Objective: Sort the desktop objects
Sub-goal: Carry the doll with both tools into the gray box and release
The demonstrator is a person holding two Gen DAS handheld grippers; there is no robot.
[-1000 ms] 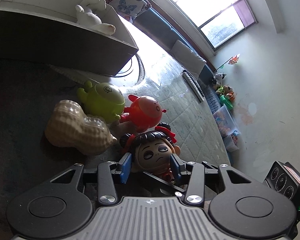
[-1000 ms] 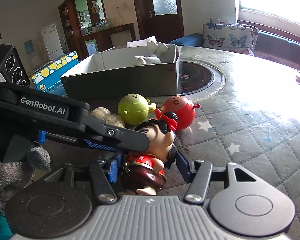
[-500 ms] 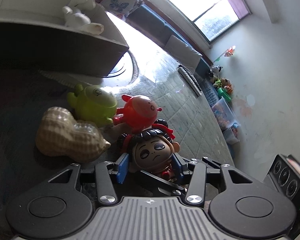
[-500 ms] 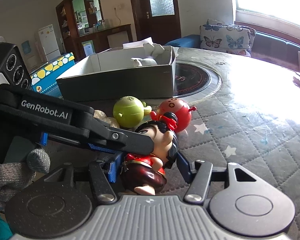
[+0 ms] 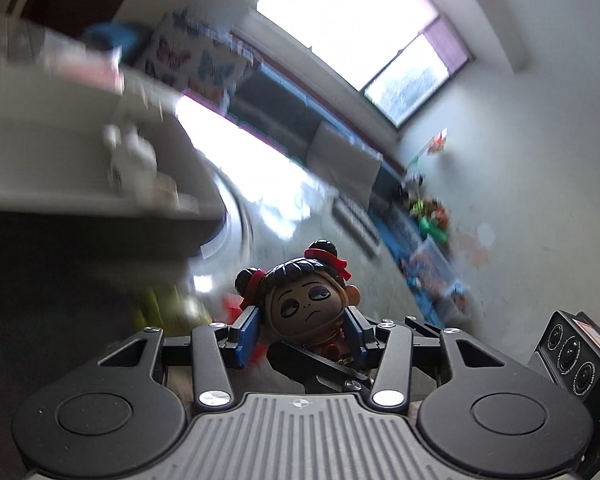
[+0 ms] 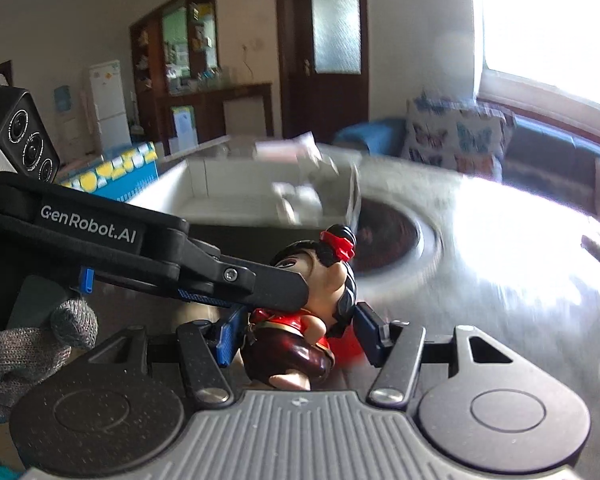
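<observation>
Left gripper [image 5: 302, 330], pads clamping doll figurine [image 5: 306, 304] at head, is now lifting it clear of green toy [image 5: 168, 304] and red toy, both blurred below. Right gripper [image 6: 296, 336] bracketing figurine body; contact unclear. Box [image 6: 236, 200] ahead: likely drop target.

one doll figurine [image 5: 306, 304], at 6 o'clock. two grippers: left gripper [image 5: 304, 326], right gripper [image 6: 296, 334]. one grey box [image 6: 236, 200], at 11 o'clock. one butterfly cushion [image 6: 456, 138], at 2 o'clock. one white fridge [image 6: 106, 100], at 10 o'clock.
</observation>
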